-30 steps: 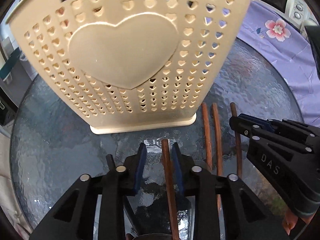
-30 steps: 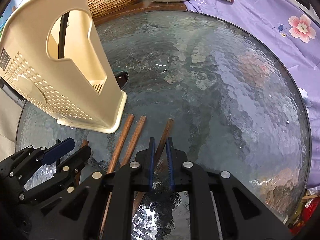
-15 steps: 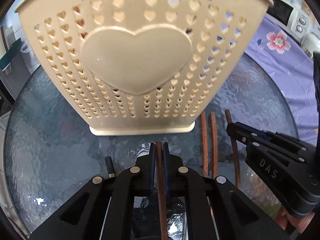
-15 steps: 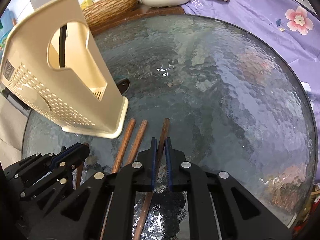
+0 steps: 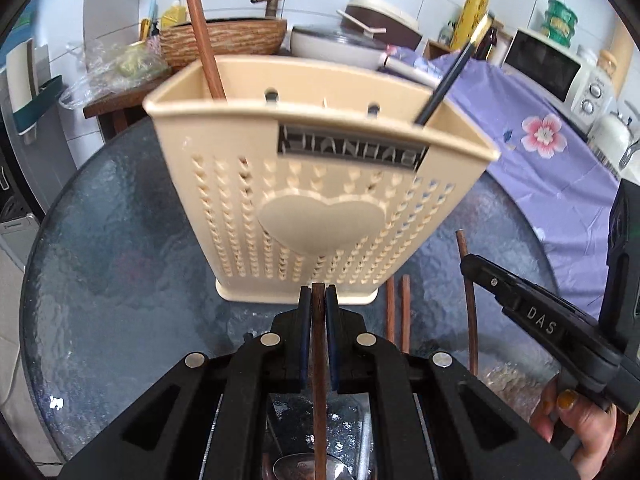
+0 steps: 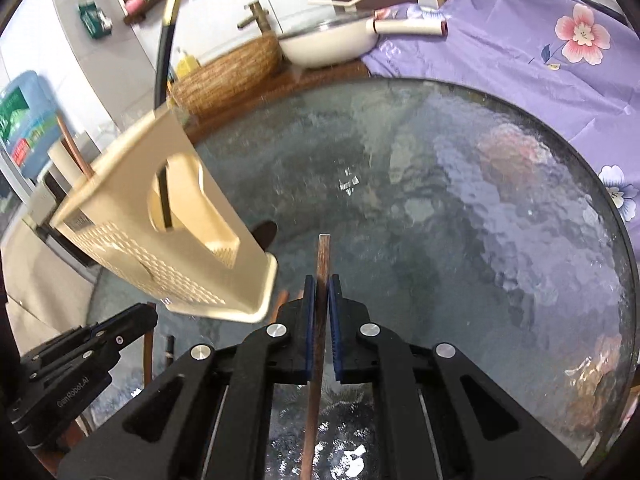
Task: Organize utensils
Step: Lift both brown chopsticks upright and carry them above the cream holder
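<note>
The holder (image 5: 320, 184) already has 2 sticks in it. Each gripper, left gripper (image 5: 319, 300) and right gripper (image 6: 321, 292), is clamped on 1 brown chopstick. 2 more chopsticks (image 5: 398, 308) wait on the table (image 5: 120, 280).

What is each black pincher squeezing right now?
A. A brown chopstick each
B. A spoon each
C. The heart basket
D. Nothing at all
A. The left gripper is shut on a brown chopstick running up between its blue pads, and the right gripper is shut on another brown chopstick; the beige heart basket stands untouched on the glass table.
</note>
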The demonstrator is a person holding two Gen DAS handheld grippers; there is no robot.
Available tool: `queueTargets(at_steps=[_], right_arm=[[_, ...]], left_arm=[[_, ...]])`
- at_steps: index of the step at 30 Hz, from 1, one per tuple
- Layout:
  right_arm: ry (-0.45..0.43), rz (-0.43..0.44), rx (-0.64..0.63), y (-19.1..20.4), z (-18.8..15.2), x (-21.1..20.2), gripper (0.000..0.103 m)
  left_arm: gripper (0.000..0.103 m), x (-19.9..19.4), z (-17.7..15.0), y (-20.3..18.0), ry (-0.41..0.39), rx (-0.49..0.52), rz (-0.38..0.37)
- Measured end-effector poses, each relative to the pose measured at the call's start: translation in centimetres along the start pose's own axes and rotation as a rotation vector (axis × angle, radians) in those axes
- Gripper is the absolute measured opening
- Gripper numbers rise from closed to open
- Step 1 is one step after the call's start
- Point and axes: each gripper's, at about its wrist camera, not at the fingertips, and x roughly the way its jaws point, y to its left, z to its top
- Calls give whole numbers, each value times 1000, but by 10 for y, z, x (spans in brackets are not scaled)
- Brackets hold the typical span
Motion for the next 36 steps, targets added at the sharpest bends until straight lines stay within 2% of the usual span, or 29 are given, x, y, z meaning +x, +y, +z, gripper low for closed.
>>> queueTargets(at_steps=[8,16,28,36], right_arm=[[-139,68,-32,9,16,-43,7],[-263,118,-159,39,9,-100,7],[-340,176,-244,65,-3,-159,7],[-356,196,-265,76,1,-177,7]], left_arm=[[7,-23,10,-9,-70,-17,-31],[7,-57,14,-9,-145,-22,-69],[7,-114,11,-13,-263,-3,-112],[7,-134,13,-13,-313,8,-123]])
